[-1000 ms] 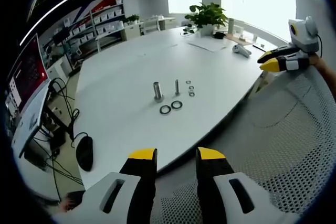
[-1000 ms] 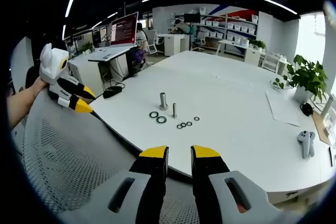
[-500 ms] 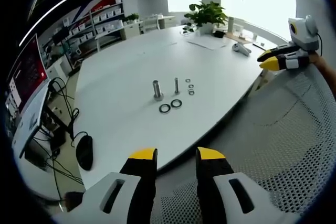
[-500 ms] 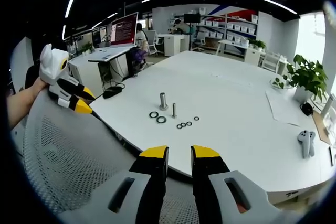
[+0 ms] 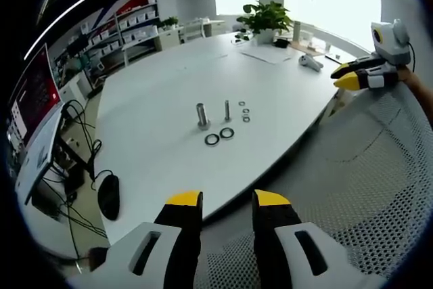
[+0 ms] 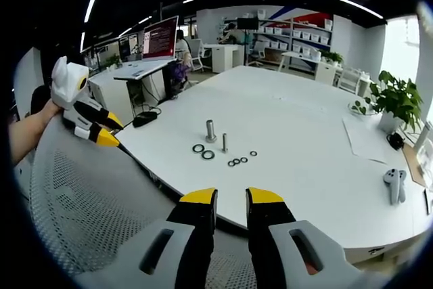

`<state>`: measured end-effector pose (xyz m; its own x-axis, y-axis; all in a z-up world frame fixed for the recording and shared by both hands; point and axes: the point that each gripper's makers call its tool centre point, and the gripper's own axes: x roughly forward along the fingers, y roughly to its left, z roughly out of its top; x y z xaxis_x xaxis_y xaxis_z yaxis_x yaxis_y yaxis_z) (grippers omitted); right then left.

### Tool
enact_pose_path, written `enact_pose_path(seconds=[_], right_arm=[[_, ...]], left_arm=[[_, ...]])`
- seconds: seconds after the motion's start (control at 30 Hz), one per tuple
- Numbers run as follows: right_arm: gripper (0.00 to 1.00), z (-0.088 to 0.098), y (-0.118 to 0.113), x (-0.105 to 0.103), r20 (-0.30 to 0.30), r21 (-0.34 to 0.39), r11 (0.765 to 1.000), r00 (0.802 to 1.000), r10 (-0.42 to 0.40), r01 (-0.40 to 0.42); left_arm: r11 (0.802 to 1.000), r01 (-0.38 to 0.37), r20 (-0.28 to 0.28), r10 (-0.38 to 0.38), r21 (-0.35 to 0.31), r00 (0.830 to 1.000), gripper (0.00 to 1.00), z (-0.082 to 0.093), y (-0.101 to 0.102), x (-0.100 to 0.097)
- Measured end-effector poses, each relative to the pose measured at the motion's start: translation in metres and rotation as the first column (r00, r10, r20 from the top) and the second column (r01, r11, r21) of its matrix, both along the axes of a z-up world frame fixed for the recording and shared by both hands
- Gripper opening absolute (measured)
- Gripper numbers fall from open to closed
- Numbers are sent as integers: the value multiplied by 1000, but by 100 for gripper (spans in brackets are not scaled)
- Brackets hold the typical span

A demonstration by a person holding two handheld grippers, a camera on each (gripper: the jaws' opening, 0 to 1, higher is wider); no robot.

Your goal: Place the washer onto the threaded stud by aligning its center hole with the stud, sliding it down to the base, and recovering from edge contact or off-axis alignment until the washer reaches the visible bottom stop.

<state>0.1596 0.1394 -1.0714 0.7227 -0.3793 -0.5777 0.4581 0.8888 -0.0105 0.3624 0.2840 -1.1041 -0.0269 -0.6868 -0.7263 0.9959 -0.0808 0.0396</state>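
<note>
**Reach not begun: choose one washer and come in square to the stud**

Both grippers hang back over a mesh chair, well short of the table. The left gripper sits at bottom centre of the left gripper view, its jaws parted with nothing between them. The right gripper, at bottom centre of the right gripper view, is likewise parted and empty.

The work lies mid-frame on the table. In the left gripper view the thin stud stands upright just right of a thicker post. Two large washers lie flat just below them, near each other; whether they touch is too small to tell. Three small rings lie just right of the stud. In the right gripper view the stud stands below and right of the post, the large washers to its left.

Judgement for the step in hand, picking up a washer:
- Commit to one washer; which size fits the stud cannot be told from here.
- A washer lying flat offers only a thin edge, so the jaws should come down steeply and pinch across its rim.
- Take the one further from its neighbour, to avoid nudging both.
- Grip near the rim, leaving the hole uncovered for lining up over the stud.
</note>
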Motion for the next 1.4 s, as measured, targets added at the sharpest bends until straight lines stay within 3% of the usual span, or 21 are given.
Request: enact_pose_path(seconds=[0.2, 0.3, 0.47, 0.63, 0.77, 1.4], right_arm=[[20, 1, -1, 1, 4, -5, 1000, 1000, -2, 2], [20, 1, -1, 1, 6, -5, 1000, 1000, -3, 3], [20, 1, 3, 5, 5, -9, 1000, 1000, 3, -3], [20, 1, 2, 4, 8, -8, 1000, 1000, -3, 3], [20, 1, 1, 4, 8, -8, 1000, 1000, -3, 3], [20, 1, 3, 2, 11, -8, 1000, 1000, -10, 11]], left_arm=[[1000, 0, -8, 0, -12, 1000, 27, 1, -2, 0], [1000, 9, -12, -9, 13, 1000, 27, -2, 1, -2], [999, 2, -28, -3, -36, 1000, 27, 5, -3, 2], [1000, 18, -30, -17, 21, 999, 27, -5, 5, -1], [1000, 9, -26, -9, -8, 1000, 27, -2, 2, 3], [1000, 9, -24, -9, -12, 1000, 27, 1, 1, -1]])
